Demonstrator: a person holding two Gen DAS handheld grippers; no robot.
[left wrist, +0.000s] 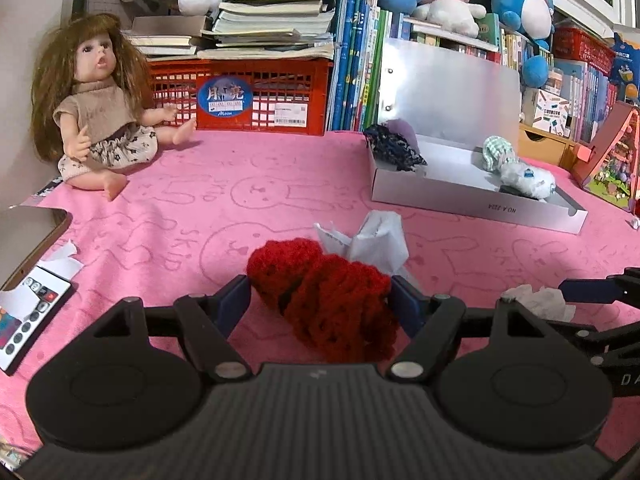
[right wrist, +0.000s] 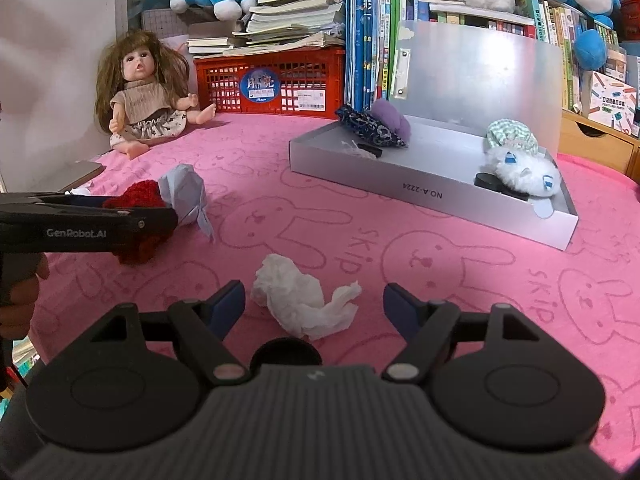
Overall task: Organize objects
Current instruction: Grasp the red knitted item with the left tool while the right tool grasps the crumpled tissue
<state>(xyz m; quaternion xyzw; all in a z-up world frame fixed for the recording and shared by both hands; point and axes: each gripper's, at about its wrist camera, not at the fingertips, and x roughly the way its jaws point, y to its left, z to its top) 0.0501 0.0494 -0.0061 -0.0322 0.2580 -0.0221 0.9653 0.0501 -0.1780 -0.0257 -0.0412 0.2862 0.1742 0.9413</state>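
Hovering your left claw (left wrist: 320, 292) around the red yarn piece (left wrist: 324, 300) — pads touching its sides, can't tell if squeezing. Your right claw (right wrist: 314, 300) gapes over the crumpled tissue (right wrist: 304, 300). Snagging the folded paper (left wrist: 372, 240) behind the yarn — that's the risk.

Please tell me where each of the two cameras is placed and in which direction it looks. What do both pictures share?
Left wrist: sits on the left gripper, low over the pink cloth, facing the red knitted item between its fingers.
Right wrist: sits on the right gripper, facing the crumpled tissue; the left gripper enters from the left.
Shared: the doll, red crate and silver box.
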